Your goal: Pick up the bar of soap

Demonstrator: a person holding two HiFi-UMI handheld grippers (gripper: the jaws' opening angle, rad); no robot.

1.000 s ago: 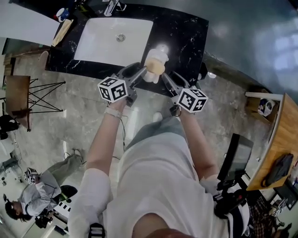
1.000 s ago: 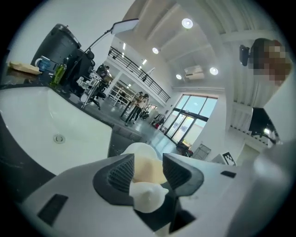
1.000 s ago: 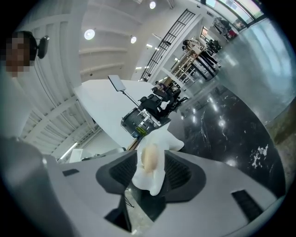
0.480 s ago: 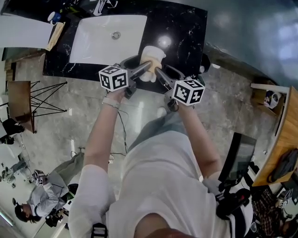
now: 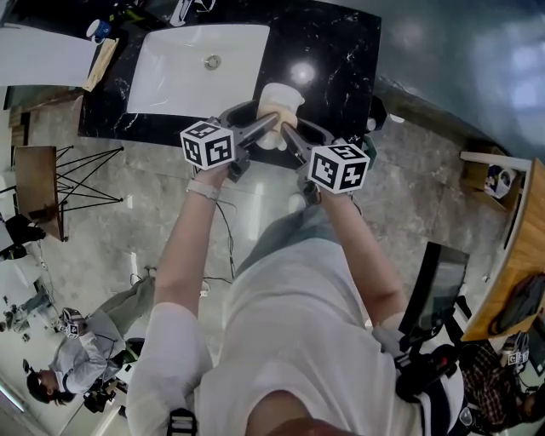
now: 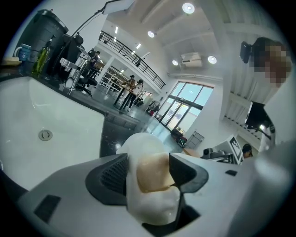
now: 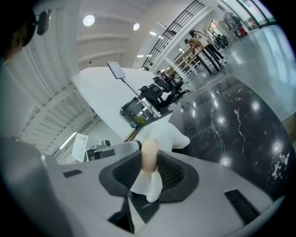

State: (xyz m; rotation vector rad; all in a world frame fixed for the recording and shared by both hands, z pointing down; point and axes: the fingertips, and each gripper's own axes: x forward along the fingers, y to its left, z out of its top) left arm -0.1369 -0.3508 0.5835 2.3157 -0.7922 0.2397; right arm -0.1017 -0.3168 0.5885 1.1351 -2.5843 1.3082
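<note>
The bar of soap (image 5: 280,111) is tan and sits in a crumpled white wrapper (image 6: 141,144), held up over the front edge of the black counter (image 5: 341,60). My left gripper (image 5: 271,122) comes at it from the left. In the left gripper view its jaws stand wide, with the soap's (image 6: 152,172) broad face between the pads and close against them. My right gripper (image 5: 288,129) reaches in from the right. Its jaws are closing, and in the right gripper view both ridged pads (image 7: 127,172) touch the soap's (image 7: 149,156) thin edge.
A white sink basin (image 5: 196,72) is set into the counter left of the soap, with a faucet (image 5: 183,10) behind it. A blue cup (image 5: 94,30) stands at the far left corner. A person (image 5: 77,366) sits on the floor at lower left. A wooden desk (image 5: 521,247) stands at right.
The right gripper has swung in from the right, and its jaws have come around the soap. The soap and the left gripper have shifted slightly left and away.
</note>
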